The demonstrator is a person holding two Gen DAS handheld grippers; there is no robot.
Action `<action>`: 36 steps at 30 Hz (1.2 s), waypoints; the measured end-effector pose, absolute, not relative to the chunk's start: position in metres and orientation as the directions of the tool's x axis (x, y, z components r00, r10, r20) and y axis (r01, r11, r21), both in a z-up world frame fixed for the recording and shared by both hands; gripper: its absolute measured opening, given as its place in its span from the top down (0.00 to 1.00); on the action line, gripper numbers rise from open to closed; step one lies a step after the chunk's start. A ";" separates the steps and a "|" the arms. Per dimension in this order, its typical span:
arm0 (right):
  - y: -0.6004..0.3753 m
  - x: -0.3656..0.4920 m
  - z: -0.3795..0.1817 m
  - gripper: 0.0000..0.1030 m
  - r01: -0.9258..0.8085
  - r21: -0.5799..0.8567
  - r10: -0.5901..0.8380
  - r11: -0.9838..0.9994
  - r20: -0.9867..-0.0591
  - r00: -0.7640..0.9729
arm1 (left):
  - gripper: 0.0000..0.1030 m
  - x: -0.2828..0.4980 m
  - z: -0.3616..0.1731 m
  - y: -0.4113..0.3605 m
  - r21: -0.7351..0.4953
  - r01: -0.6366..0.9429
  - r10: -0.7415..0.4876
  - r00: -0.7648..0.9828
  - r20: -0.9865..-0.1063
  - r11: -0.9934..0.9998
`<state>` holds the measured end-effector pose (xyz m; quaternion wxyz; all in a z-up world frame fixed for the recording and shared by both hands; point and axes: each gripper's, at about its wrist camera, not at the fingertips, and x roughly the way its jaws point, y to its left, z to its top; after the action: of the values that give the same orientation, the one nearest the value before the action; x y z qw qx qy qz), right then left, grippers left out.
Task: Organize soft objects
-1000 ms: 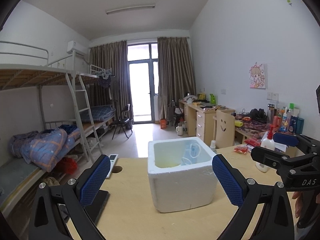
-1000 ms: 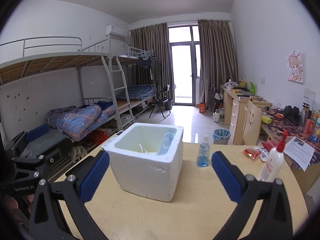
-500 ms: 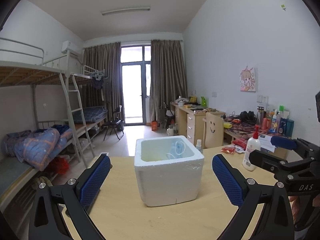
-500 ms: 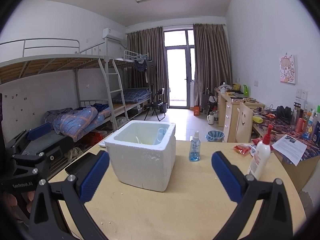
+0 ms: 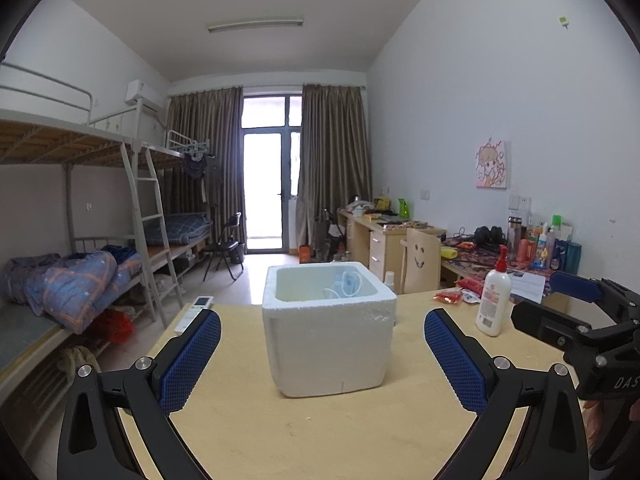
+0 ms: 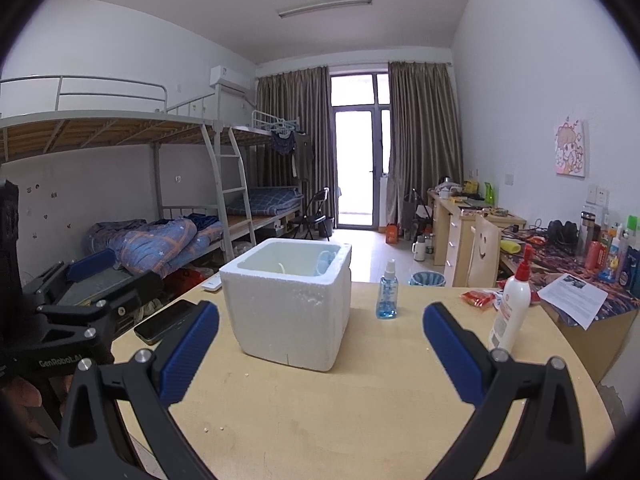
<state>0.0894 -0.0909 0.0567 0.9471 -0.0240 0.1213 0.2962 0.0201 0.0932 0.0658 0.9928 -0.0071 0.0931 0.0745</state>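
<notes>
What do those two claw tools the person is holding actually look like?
Both are matte black frames with silver screws. The left gripper and right gripper each end in two fingers faced with blue, finely dimpled pads. Seen from the side, one body carries white lettering "GenRobot.AI", the other "DAS". No cables show. No sleeve is visible.

Rough white foam box [image 5: 328, 344], matt wooden table [image 5: 320, 432]

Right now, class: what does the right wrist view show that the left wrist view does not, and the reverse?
Right wrist only: the blue spray bottle and dark phone on the table.

Left wrist only: the remote seen whole, at the table's far left edge.

Both: the foam box, lotion bottle, red packets, both claws open.
</notes>
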 end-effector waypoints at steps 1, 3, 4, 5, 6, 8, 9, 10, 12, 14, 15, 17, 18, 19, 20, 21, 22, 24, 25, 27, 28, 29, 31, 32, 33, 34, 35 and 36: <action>-0.093 0.088 0.056 0.00 -0.567 0.028 0.556 0.823 -0.239 0.796 | 0.01 0.018 0.062 0.092 -0.002 -0.145 0.142 0.973 -0.180 0.989; -0.096 0.085 0.053 0.00 -0.565 0.035 0.557 0.824 -0.234 0.797 | 0.01 0.013 0.055 0.089 0.007 -0.146 0.146 0.975 -0.166 0.989; -0.097 0.085 0.052 0.00 -0.565 0.038 0.557 0.824 -0.233 0.797 | 0.01 0.012 0.053 0.088 0.010 -0.144 0.144 0.975 -0.167 0.990; -0.098 0.083 0.049 0.00 -0.565 0.042 0.558 0.824 -0.231 0.797 | 0.01 0.011 0.051 0.088 0.007 -0.140 0.139 0.976 -0.169 0.990; -0.099 0.082 0.047 0.00 -0.564 0.045 0.558 0.824 -0.229 0.797 | 0.01 0.010 0.049 0.087 0.002 -0.137 0.136 0.976 -0.171 0.991; -0.102 0.080 0.043 0.00 -0.564 0.052 0.560 0.824 -0.222 0.798 | 0.01 0.009 0.046 0.087 0.000 -0.145 0.142 0.975 -0.172 0.990; -0.103 0.079 0.040 0.00 -0.562 0.058 0.559 0.825 -0.217 0.800 | 0.01 0.008 0.043 0.086 0.002 -0.151 0.149 0.974 -0.172 0.989; -0.105 0.078 0.036 0.00 -0.561 0.064 0.560 0.825 -0.214 0.800 | 0.01 0.007 0.041 0.085 0.003 -0.154 0.153 0.973 -0.171 0.988; -0.107 0.077 0.030 0.00 -0.561 0.075 0.563 0.824 -0.211 0.799 | 0.01 0.007 0.035 0.083 0.004 -0.156 0.155 0.972 -0.177 0.988; -0.109 0.077 0.025 0.00 -0.550 0.079 0.553 0.832 -0.218 0.804 | 0.01 0.007 0.028 0.082 0.002 -0.156 0.153 0.972 -0.177 0.988; -0.110 0.078 0.021 0.00 -0.547 0.083 0.551 0.833 -0.222 0.805 | 0.01 0.007 0.024 0.082 -0.006 -0.161 0.158 0.972 -0.177 0.987; -0.112 0.079 0.016 0.00 -0.547 0.096 0.553 0.832 -0.228 0.801 | 0.01 0.008 0.017 0.084 -0.022 -0.163 0.157 0.970 -0.184 0.986; -0.113 0.079 0.013 0.00 -0.550 0.101 0.558 0.829 -0.229 0.798 | 0.01 0.009 0.013 0.085 -0.028 -0.164 0.156 0.970 -0.186 0.986; -0.113 0.081 0.009 0.00 -0.550 0.104 0.557 0.829 -0.238 0.796 | 0.01 0.009 0.010 0.085 -0.028 -0.169 0.160 0.969 -0.189 0.985; -0.113 0.082 0.006 0.00 -0.549 0.105 0.557 0.829 -0.243 0.794 | 0.01 0.010 0.008 0.086 -0.029 -0.168 0.160 0.968 -0.193 0.985; -0.114 0.082 0.003 0.00 -0.549 0.105 0.557 0.829 -0.245 0.794 | 0.01 0.010 0.006 0.086 -0.031 -0.163 0.154 0.969 -0.194 0.986; -0.114 0.082 0.000 0.00 -0.549 0.105 0.556 0.829 -0.247 0.793 | 0.01 0.010 0.003 0.085 -0.029 -0.166 0.158 0.969 -0.190 0.986; -0.116 0.082 -0.006 0.00 -0.545 0.114 0.555 0.831 -0.253 0.793 | 0.01 0.010 -0.002 0.084 -0.024 -0.181 0.174 0.966 -0.190 0.983; -0.117 0.082 -0.007 0.00 -0.545 0.119 0.556 0.830 -0.259 0.790 | 0.01 0.010 -0.005 0.083 -0.026 -0.180 0.171 0.965 -0.197 0.983; -0.118 0.080 -0.011 0.00 -0.546 0.122 0.558 0.829 -0.262 0.788 | 0.01 0.011 -0.008 0.082 -0.032 -0.173 0.162 0.965 -0.207 0.984; -0.119 0.080 -0.011 0.00 -0.543 0.121 0.554 0.831 -0.265 0.789 | 0.01 0.011 -0.009 0.082 -0.030 -0.172 0.162 0.964 -0.210 0.985; -0.119 0.079 -0.012 0.00 -0.542 0.120 0.553 0.832 -0.267 0.789 | 0.01 0.012 -0.010 0.081 -0.028 -0.172 0.163 0.964 -0.211 0.985; -0.120 0.078 -0.013 0.00 -0.540 0.117 0.550 0.833 -0.269 0.790 | 0.01 0.010 -0.012 0.080 -0.030 -0.172 0.162 0.964 -0.212 0.985; -0.120 0.076 -0.014 0.00 -0.538 0.116 0.548 0.835 -0.268 0.792 | 0.01 0.009 -0.012 0.081 -0.038 -0.175 0.164 0.964 -0.210 0.984; -0.121 0.075 -0.015 0.00 -0.538 0.116 0.548 0.835 -0.264 0.794 | 0.01 0.008 -0.012 0.082 -0.045 -0.178 0.165 0.964 -0.208 0.983; -0.122 0.074 -0.016 0.00 -0.537 0.117 0.548 0.835 -0.261 0.795 | 0.01 0.007 -0.013 0.083 -0.055 -0.177 0.163 0.965 -0.206 0.983; -0.123 0.073 -0.017 0.00 -0.534 0.119 0.546 0.837 -0.260 0.797 | 0.01 0.006 -0.014 0.084 -0.059 -0.175 0.159 0.966 -0.206 0.983; -0.124 0.073 -0.018 0.00 -0.533 0.120 0.545 0.838 -0.259 0.798 | 0.01 0.004 -0.015 0.084 -0.059 -0.176 0.161 0.966 -0.204 0.983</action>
<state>0.0726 -0.1236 -0.0176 0.9479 0.0206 0.1426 0.2843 0.0037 0.0837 -0.0145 0.9906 -0.0383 0.0998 0.0850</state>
